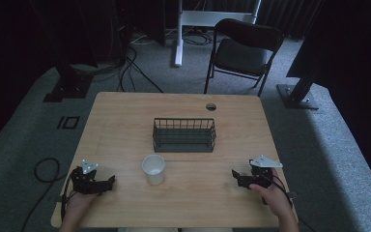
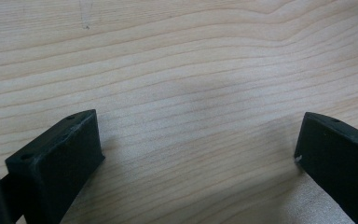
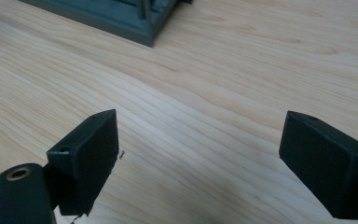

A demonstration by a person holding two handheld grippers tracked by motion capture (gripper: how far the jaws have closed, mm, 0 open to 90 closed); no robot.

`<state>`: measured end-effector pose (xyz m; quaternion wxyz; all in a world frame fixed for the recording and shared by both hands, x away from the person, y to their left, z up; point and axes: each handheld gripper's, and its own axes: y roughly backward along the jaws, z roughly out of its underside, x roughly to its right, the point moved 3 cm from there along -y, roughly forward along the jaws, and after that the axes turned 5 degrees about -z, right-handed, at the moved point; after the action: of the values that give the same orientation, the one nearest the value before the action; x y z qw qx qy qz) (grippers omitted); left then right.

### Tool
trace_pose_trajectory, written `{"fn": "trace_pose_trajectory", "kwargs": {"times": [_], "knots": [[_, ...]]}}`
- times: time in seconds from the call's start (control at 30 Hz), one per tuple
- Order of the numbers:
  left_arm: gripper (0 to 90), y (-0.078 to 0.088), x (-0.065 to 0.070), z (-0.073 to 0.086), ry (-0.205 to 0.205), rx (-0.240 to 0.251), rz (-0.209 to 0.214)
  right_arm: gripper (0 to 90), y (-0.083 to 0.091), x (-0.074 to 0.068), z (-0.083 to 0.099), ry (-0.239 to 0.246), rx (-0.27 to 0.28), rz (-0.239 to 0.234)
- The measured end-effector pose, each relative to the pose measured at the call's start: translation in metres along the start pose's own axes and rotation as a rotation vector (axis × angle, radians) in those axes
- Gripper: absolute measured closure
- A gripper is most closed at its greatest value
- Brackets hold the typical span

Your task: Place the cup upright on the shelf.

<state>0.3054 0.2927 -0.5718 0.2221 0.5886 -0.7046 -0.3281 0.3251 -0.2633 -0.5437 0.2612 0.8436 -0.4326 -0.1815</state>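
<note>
Two grippers, left gripper (image 1: 110, 181), right gripper (image 1: 235, 175), low, jaws apart

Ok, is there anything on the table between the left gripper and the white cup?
Nothing: in the high view, only bare wood of the table lies between the left gripper and the white cup. The wire basket stands farther back.

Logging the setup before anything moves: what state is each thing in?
Left hand-held gripper: open, empty, low over the table.
Right hand-held gripper: open, empty.
White cup: upright, between the grippers, untouched.
Wire basket: upright, empty as far as visible.
</note>
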Motion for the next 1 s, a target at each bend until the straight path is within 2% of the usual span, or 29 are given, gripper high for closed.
{"fn": "trace_pose_trajectory", "kwargs": {"times": [0.4, 0.63, 1.0], "knots": [[0.7, 0.000, 0.000, 0.000, 0.000, 0.000, 0.000, 11.7, -0.013, -0.024, -0.011, 0.047, 0.016, -0.075], [0.7, 0.000, 0.000, 0.000, 0.000, 0.000, 0.000, 11.7, -0.022, -0.039, -0.017, 0.078, 0.032, -0.142], [0.7, 0.000, 0.000, 0.000, 0.000, 0.000, 0.000, 11.7, -0.033, -0.065, -0.026, 0.121, 0.037, -0.220]]}}
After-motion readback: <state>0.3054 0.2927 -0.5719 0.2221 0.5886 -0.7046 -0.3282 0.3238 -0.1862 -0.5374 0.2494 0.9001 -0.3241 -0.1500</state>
